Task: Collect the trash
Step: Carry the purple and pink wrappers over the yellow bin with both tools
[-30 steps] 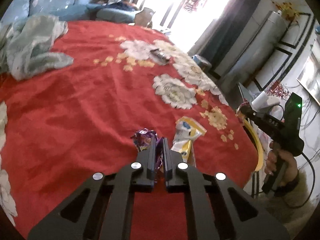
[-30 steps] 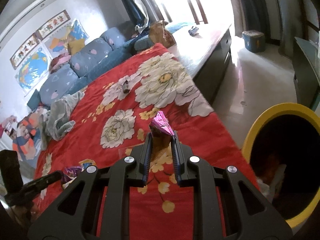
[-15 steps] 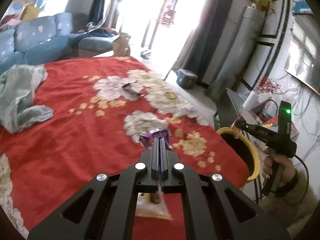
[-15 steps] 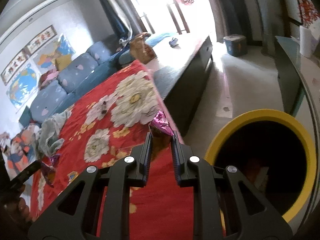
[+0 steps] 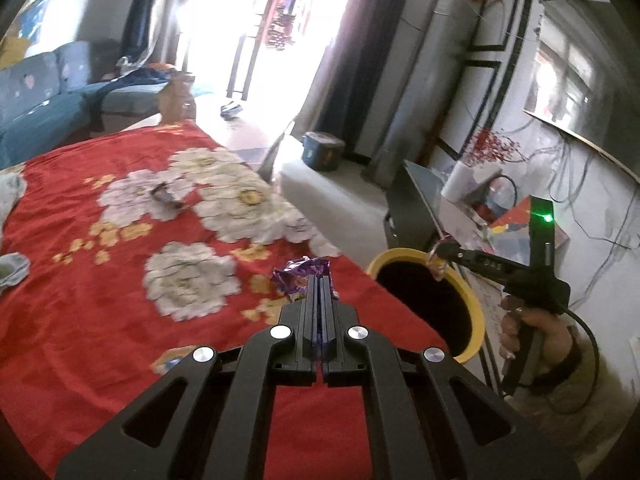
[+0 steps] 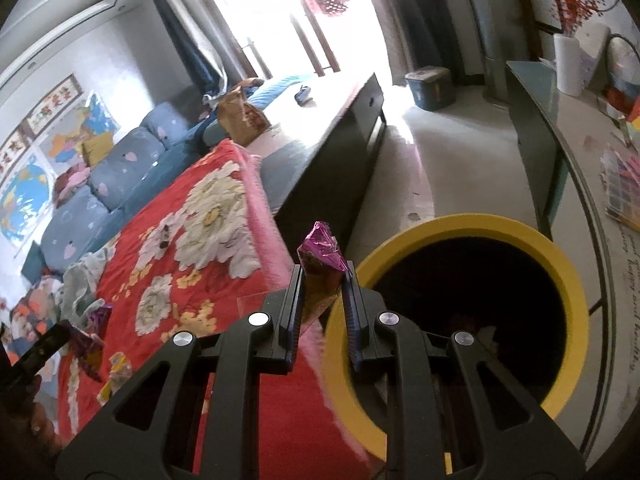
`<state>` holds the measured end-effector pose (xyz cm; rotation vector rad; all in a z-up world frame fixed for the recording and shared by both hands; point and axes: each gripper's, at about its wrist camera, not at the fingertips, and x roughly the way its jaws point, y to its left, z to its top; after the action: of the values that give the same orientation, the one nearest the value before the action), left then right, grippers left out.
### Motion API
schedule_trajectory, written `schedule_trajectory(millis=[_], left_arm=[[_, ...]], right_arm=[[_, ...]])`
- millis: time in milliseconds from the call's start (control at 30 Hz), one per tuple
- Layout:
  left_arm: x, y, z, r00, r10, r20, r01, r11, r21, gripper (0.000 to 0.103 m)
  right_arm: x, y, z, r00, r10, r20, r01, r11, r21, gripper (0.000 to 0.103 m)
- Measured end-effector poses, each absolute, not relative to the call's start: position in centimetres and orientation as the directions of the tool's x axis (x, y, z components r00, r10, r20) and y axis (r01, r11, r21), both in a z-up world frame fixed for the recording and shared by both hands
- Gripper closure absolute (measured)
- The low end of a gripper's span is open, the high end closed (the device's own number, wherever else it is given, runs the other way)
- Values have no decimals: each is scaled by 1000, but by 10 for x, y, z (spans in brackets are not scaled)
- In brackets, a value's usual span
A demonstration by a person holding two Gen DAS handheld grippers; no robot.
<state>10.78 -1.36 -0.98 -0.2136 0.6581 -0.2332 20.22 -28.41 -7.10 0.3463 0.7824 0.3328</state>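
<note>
A blue sofa (image 5: 36, 92) sits at the upper left. A red flowered blanket (image 5: 100, 292) fills the left side. The left gripper (image 5: 320, 280) pinches a purple wrapper (image 5: 300, 278) tight. The right gripper (image 6: 322, 276) clamps a pink wrapper (image 6: 322, 250) by the yellow bin (image 6: 568, 276) at lower right.

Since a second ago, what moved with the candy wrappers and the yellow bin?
The left gripper shut its jaws on the purple wrapper, lifted it off the red blanket and carried it toward the yellow bin. The right gripper swung its pink wrapper from over the blanket to the bin's rim. That grip stayed shut; the yellow packet stayed on the blanket.
</note>
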Motion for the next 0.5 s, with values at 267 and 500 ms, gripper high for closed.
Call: schedule_trajectory(millis=[267, 500], left_arm=[[123, -59, -14, 735, -343, -585, 231, 938, -259, 102], [136, -91, -23, 704, -393, -592, 288, 919, -268, 102]], right_arm=[[204, -310, -80, 667, 381, -640, -106, 899, 425, 89], [207, -328, -87, 671, 346, -656, -54, 905, 422, 89]])
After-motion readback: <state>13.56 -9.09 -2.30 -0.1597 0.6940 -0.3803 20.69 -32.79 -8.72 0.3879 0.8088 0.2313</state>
